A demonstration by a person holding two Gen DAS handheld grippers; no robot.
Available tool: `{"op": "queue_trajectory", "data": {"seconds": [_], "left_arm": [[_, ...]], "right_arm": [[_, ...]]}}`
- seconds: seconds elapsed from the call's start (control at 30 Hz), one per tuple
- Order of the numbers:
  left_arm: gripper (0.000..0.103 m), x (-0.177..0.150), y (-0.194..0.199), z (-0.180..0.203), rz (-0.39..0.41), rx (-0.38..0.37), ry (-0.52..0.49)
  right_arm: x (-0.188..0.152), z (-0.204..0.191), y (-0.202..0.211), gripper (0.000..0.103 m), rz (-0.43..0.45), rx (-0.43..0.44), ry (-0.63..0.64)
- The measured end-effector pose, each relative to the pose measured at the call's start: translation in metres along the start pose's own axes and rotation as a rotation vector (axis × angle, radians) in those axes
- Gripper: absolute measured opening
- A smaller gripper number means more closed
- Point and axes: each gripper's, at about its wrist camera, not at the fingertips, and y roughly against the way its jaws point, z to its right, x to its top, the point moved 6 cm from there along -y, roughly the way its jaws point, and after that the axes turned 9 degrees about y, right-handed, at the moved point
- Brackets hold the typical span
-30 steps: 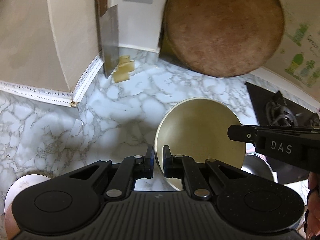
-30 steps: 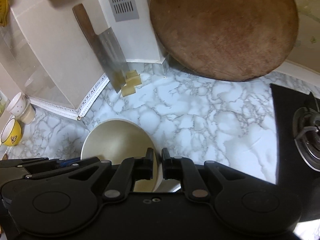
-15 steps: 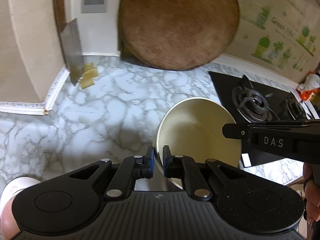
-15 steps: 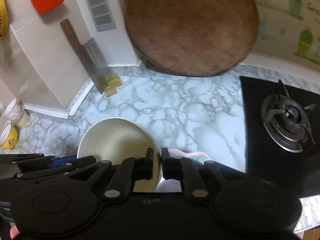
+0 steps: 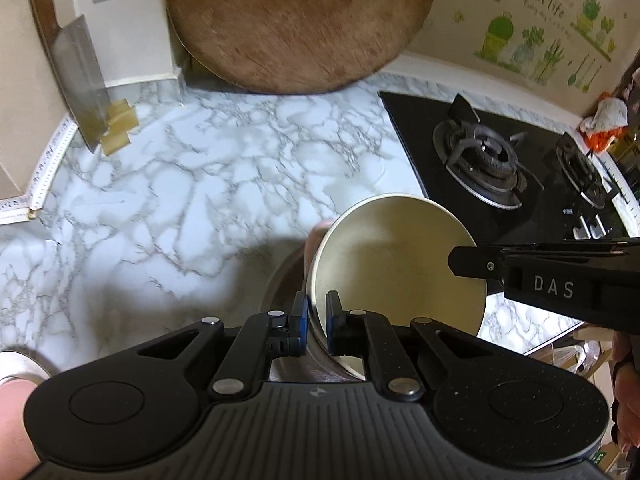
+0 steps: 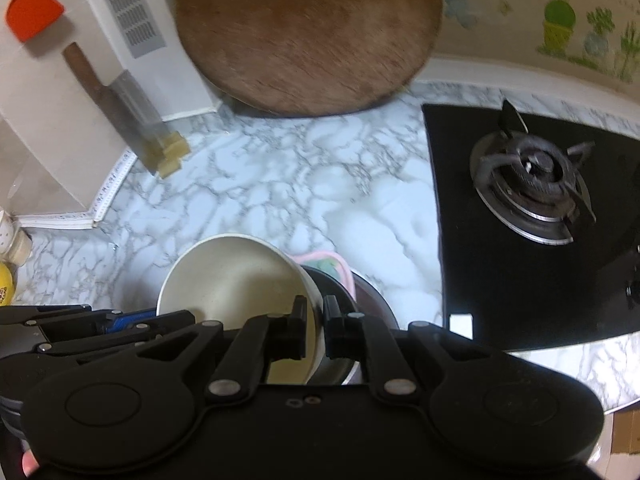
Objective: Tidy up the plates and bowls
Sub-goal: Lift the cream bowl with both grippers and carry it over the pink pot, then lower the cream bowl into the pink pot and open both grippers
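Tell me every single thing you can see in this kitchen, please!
bowl: one, cream, held up by its rim on two sides
metal pot: one, silver, under the bowl
pink plate: one, pink rim, behind the bowl
chopping board: one, round, brown, leaning on the back wall
cleaver: one, steel with a wooden handle, leaning on the wall
counter: one, white marble
gas stove: one, black, at the right
spatula: one, orange, on the wall
cup: one, yellow, far left
left gripper: black, shut on the bowl
right gripper: black, shut on the bowl
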Motion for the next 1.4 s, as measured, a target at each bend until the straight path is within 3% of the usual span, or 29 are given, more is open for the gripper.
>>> {"op": "queue_trajectory", "data": {"seconds": [0.9,1.4], "left_arm": [[0.008,-0.001,-0.033,0.001,-0.081,0.042,-0.033],[0.008,-0.001,-0.019,-0.011,-0.044,-0.017,-0.016]], "right_arm": [[-0.017,0.013,-0.037,0.010,-0.097,0.009,-0.027],[-0.018,0.013,-0.028,0.012,-0.069,0.018,-0.031]]}}
